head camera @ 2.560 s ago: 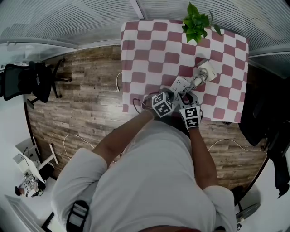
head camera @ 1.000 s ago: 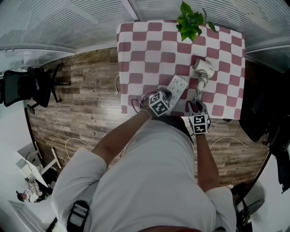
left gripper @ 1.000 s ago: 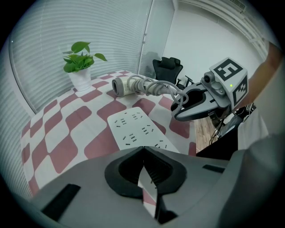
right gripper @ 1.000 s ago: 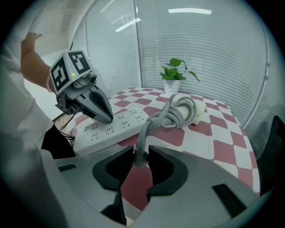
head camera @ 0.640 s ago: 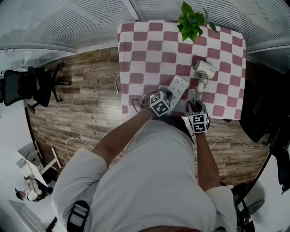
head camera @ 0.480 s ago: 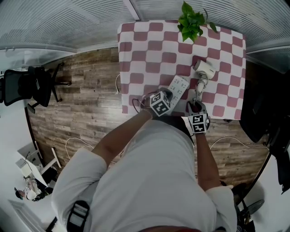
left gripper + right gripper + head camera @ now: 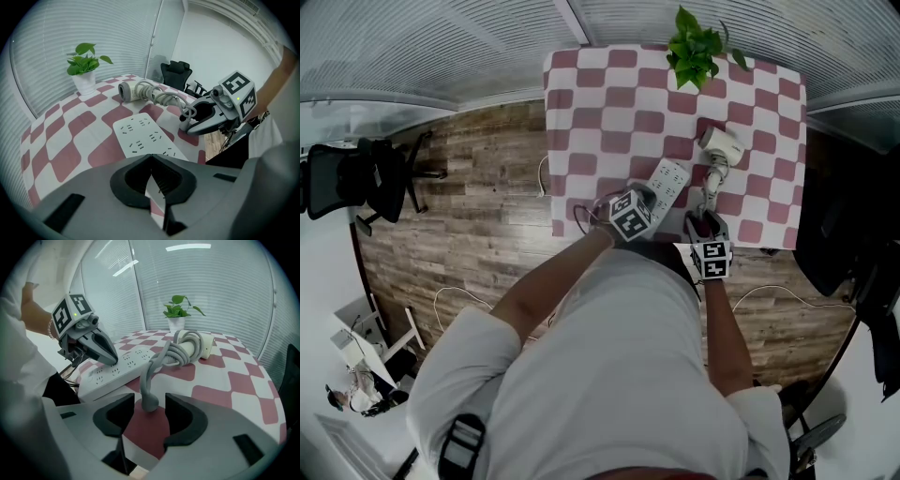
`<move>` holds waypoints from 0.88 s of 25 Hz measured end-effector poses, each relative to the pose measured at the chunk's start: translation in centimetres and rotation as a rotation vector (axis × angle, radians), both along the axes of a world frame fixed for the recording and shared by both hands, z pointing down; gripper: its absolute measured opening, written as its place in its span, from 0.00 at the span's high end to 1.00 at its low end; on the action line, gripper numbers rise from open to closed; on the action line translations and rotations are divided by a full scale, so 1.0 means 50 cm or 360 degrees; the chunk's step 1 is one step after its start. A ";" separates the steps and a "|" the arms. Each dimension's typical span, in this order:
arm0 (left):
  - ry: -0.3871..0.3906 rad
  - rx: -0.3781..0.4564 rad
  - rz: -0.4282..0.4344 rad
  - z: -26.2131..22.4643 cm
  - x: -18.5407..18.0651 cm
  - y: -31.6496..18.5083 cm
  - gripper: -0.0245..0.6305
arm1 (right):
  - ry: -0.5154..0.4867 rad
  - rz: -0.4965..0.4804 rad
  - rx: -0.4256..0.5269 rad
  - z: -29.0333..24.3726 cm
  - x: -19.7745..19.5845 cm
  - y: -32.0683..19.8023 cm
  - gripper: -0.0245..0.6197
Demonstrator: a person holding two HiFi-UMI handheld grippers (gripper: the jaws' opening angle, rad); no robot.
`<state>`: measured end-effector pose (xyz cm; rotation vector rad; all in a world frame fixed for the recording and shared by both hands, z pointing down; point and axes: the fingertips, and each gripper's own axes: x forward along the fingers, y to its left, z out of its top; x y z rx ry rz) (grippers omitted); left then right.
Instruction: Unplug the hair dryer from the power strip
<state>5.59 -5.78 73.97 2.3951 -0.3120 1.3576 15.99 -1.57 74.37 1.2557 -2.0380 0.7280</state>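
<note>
Support: square table [image 7: 598, 105] covered by a red-and-white chequered cloth, standing on a wood-plank floor [image 7: 469, 192].

Far edge: leafy green plant in a small white pot [image 7: 697, 49], upright.

Right of centre: white plastic hair dryer [image 7: 719, 142] lying on its side, with its grey cord [image 7: 174, 355] coiled beside it.

The cord's grey plug [image 7: 149, 402] rests on a red square at the near edge.

White rectangular plastic power strip [image 7: 668, 177] lies flat and diagonal, just left of the dryer, sockets up.

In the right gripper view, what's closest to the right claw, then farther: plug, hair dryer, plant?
1. Grey rubber plug: between the right claw's jaws, which have just been opening.
2. White cord-wrapped hair dryer: middle of the table.
3. Green leafy plant in white pot: far edge.
</note>
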 end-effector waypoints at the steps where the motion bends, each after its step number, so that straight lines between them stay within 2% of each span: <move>1: 0.0006 -0.0006 -0.0002 0.000 0.000 0.000 0.92 | -0.0015 0.0005 0.0002 -0.004 0.000 0.002 0.65; 9: 0.0039 -0.0029 -0.0021 0.000 0.000 -0.001 0.92 | -0.0119 0.0139 0.0045 -0.076 0.007 -0.008 0.65; 15: 0.0089 0.0060 -0.0057 -0.006 -0.002 -0.003 0.92 | -0.0082 0.0177 0.0085 -0.115 0.019 -0.016 0.66; 22: 0.0261 0.0139 -0.0187 -0.073 0.002 -0.027 0.92 | -0.0177 0.0196 0.0186 -0.191 0.001 -0.035 0.75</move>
